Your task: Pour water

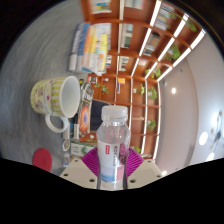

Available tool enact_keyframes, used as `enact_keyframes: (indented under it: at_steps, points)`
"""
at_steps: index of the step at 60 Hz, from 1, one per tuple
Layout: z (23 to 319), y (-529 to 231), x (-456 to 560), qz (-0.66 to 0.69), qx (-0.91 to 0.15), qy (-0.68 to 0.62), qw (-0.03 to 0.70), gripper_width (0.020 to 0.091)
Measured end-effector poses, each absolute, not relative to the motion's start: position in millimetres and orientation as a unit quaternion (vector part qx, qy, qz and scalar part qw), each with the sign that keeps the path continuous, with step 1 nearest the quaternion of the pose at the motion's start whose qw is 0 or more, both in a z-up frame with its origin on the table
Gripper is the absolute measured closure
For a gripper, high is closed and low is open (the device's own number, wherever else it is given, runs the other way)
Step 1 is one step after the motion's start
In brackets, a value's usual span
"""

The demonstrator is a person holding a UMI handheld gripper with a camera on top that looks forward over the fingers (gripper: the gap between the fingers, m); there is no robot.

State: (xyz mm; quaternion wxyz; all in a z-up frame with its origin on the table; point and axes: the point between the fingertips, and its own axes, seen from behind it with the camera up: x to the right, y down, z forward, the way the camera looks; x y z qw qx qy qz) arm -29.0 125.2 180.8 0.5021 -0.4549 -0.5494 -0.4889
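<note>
A clear plastic water bottle (113, 142) with a white cap and a pale label stands between my gripper's (111, 163) pink pads (92, 158), which press on its two sides. The whole view is tilted, so the bottle is lifted and leaning. Up and to the left of it sits a cream mug (55, 98) with a small flower pattern and a handle, its mouth turned toward the bottle's cap. The bottle's lower part is hidden behind the fingers.
A small red round thing (43, 158) lies below the mug. Behind are wooden bookshelves (125, 40) with coloured books (95, 45), and a ceiling with bright strip lights (170, 50). Two red-and-white boards (100, 92) stand past the mug.
</note>
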Motion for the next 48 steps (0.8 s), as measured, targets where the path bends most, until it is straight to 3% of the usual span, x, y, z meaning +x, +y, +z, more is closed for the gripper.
enact_keyframes:
  at_steps: [11,20,36,48]
  points:
    - [164.2,115.0,-0.9,-0.182,-0.697,-0.346,0.601,0.0778]
    - [125.5,117.0,11.9,0.048,-0.778,-0.199,0.594,0.0777]
    - [87.8,118.8,16.5,0.114,-0.766,-0.155,0.613,0.0763]
    - [92.0,116.8,15.8,0.108,-0.750,-0.151,0.635,0.0762]
